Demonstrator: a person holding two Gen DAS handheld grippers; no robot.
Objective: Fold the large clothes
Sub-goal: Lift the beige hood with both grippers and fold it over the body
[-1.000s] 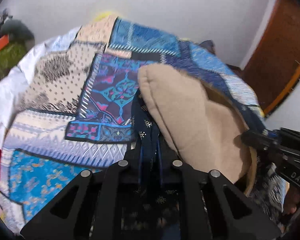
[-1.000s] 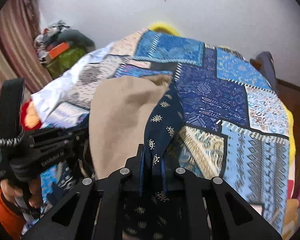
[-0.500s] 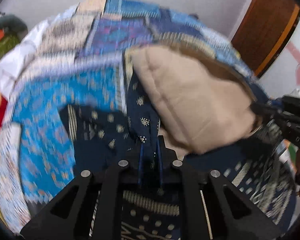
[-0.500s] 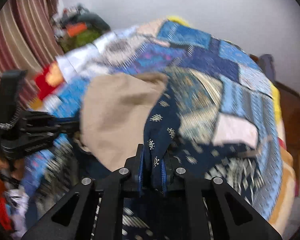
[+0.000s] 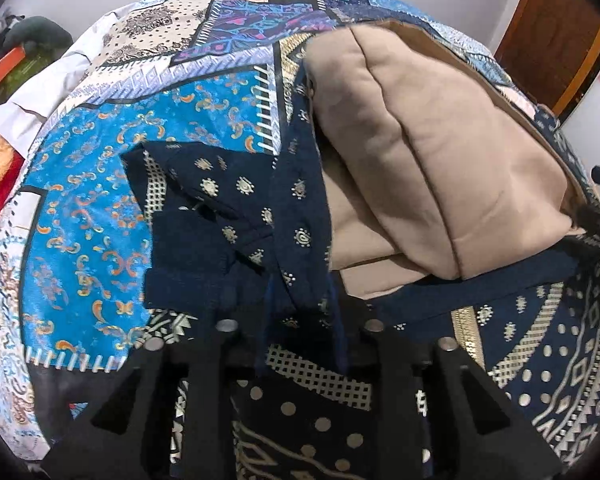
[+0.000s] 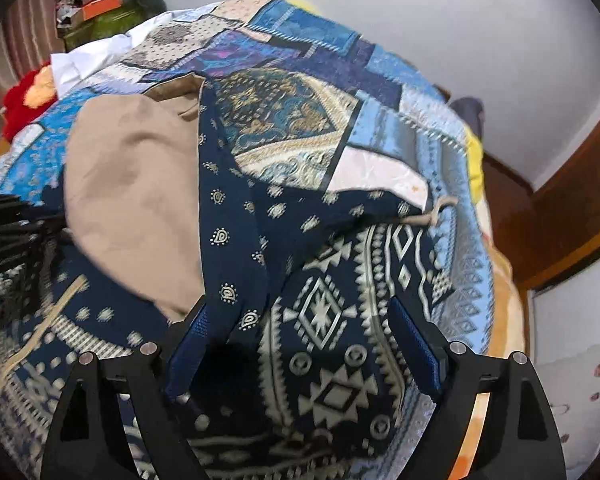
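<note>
A navy garment (image 5: 236,208) with small gold motifs and a tan lining (image 5: 416,168) lies on the patchwork bedspread (image 5: 100,208). My left gripper (image 5: 300,320) is shut on a fold of the navy cloth, low over the bed. In the right wrist view the garment (image 6: 332,320) shows its white geometric border and tan lining (image 6: 132,200). My right gripper (image 6: 300,344) has its jaws spread wide, with the navy edge draped loosely by the left finger. The left gripper (image 6: 8,228) shows at the left edge.
A white sheet (image 6: 96,56) and red and orange cloth (image 6: 24,96) lie at the bed's left. A clutter pile (image 6: 100,4) stands by the wall. A wooden door (image 5: 556,36) and dark wood trim (image 6: 572,184) are on the right.
Both grippers dropped down toward the bed, laying the garment's upper half over its lower half. My right gripper opened and let go of the navy edge. The left stays shut.
</note>
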